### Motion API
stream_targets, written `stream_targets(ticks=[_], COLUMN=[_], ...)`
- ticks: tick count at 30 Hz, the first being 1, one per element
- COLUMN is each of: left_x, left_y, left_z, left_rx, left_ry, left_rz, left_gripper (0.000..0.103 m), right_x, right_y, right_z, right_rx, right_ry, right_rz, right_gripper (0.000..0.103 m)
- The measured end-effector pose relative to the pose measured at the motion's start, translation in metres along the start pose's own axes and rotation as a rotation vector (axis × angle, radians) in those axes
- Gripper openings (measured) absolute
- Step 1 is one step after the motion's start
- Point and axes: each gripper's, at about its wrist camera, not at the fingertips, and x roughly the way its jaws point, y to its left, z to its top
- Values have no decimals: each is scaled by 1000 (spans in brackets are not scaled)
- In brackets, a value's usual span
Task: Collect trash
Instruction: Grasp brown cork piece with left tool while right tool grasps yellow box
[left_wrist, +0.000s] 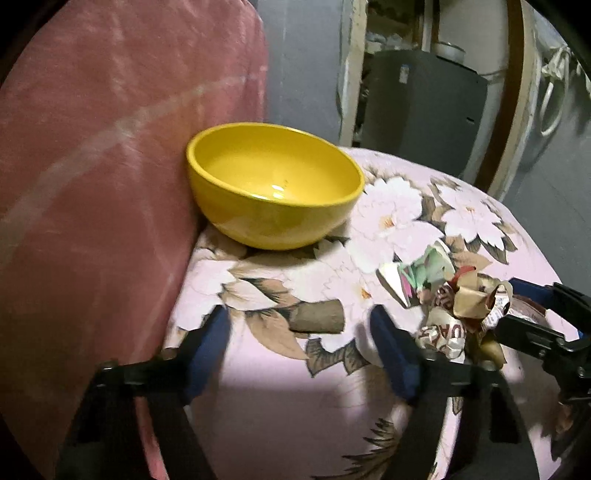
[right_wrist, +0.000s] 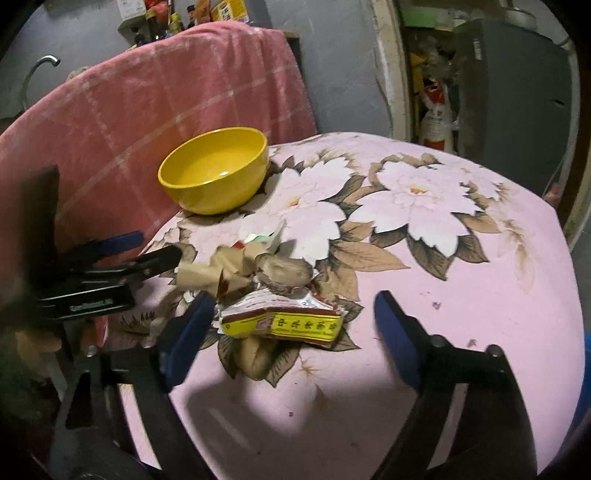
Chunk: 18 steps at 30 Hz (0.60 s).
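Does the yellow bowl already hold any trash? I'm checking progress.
No. The yellow bowl shows only its bare glossy inside, while the crumpled wrappers lie on the floral tablecloth.

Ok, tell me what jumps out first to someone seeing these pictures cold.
The bright yellow bowl grabs the eye, sitting empty at the far left of the pink floral tablecloth, against a pink checked towel. Next is the heap of crumpled paper trash mid-table, with the open right hand-held gripper around its yellow-and-red wrapper.

Grey wall (left_wrist: 303, 74); floral tablecloth (right_wrist: 461, 280) — pink.
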Motion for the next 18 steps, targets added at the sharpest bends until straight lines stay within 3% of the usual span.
stream_targets(ticks=[3,4,7,18], left_x=[2,2,3,-29], left_y=[-3,-4,-8,-23], left_z=[0,0,0,-16], left_rx=[9,14,16,-47], left_ry=[5,7,18,-7], left_rz=[-35,-47,-65,-107], left_gripper=[49,41,27,27], right_x=[3,3,-2,-37], right_y=[0,1,1,9], right_z=[-3,-4,-5,-25], right_rx=[6,9,12,-21], right_ry=[18,19,6,-61], right_rz=[27,32,39,-1], right_gripper=[89,89,89,88])
